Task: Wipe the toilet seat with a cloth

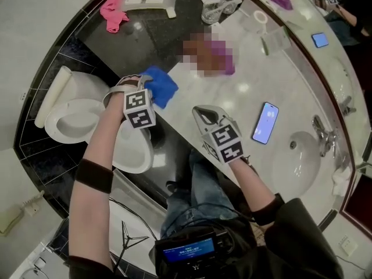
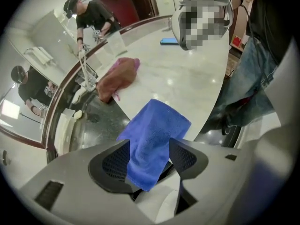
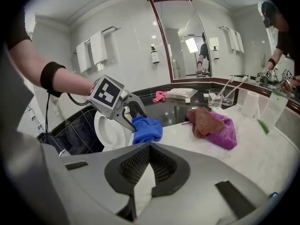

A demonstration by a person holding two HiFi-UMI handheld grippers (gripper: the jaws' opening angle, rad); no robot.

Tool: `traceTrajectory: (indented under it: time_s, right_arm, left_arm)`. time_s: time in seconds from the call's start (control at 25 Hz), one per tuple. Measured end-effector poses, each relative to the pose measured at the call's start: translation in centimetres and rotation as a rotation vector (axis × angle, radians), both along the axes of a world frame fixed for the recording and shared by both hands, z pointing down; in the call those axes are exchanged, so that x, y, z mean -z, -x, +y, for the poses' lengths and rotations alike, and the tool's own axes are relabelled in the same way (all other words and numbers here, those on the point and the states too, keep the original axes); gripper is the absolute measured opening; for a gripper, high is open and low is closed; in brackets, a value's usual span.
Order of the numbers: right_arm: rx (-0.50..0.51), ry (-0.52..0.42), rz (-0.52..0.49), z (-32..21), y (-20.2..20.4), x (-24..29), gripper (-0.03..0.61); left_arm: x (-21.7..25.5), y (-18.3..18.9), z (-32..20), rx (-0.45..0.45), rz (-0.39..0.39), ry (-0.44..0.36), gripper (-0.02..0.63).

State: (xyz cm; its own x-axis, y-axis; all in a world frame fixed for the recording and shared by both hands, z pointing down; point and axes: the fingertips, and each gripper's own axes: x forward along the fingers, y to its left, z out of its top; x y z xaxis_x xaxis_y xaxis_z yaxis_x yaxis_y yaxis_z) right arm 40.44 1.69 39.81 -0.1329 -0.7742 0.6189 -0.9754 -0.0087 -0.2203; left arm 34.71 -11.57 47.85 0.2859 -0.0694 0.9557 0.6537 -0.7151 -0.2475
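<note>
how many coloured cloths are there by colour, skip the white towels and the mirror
blue cloth, held in the left gripper: 1
pink cloth: 1
brown cloth: 1
purple cloth: 1
total: 4

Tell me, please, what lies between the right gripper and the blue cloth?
Only bare white counter, as the head view shows; the right gripper is empty and the left gripper holds the blue cloth.

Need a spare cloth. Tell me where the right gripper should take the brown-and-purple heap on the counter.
Probably pinch the raised brown fold atop the heap, coming from above: it lies bunched on the flat counter, so its edges sit flush. The right gripper, now shut, must open first.
</note>
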Motion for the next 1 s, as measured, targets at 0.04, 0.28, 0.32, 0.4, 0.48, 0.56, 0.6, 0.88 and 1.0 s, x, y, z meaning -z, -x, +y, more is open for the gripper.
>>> traceTrajectory:
  time_s: [0.04, 0.28, 0.32, 0.4, 0.48, 0.56, 0.6, 0.88, 1.0]
  right_arm:
    - [0.0, 0.002, -0.004, -0.1, -0.1, -0.1, 0.017]
    - [0.008, 0.024, -0.014, 0.1, -0.1, -1.2, 0.017]
    - [0.008, 0.025, -0.017, 0.2, -0.1, -1.3, 0.017]
    - [0.008, 0.025, -0.019, 0.3, -0.1, -1.4, 0.017]
    - [0.008, 0.024, -0.02, 0.5, -0.2, -1.4, 0.017]
    - [0.007, 0.026, -0.02, 0.7, -0.1, -1.3, 0.017]
    - [0.008, 0.026, -0.019, 0.8, 0.0, -1.3, 0.017]
    - [0.045, 0.013, -0.003, 1.3, 1.9, 0.0, 0.017]
    - [0.074, -0.002, 0.017, 1.3, 3.6, 1.0, 0.017]
  left_arm:
    - [-0.4, -0.2, 0.0, -0.002, -0.014, 0.012, 0.258]
    - [-2.2, -0.9, 0.4, -0.049, -0.099, 0.046, 0.186]
    - [-2.6, -0.9, 0.5, -0.052, -0.11, 0.05, 0.157]
    - [-3.0, -0.8, 0.7, -0.038, -0.125, 0.061, 0.116]
    - [-3.1, -0.9, 0.8, -0.008, -0.121, 0.069, 0.097]
    - [-3.0, -0.8, 0.8, 0.025, -0.102, 0.072, 0.083]
    - [-2.8, -0.8, 0.8, 0.042, -0.089, 0.074, 0.078]
    - [1.9, 0.8, 1.4, 0.182, 0.07, 0.101, 0.072]
    - [5.4, 2.6, 1.9, 0.251, 0.145, 0.118, 0.072]
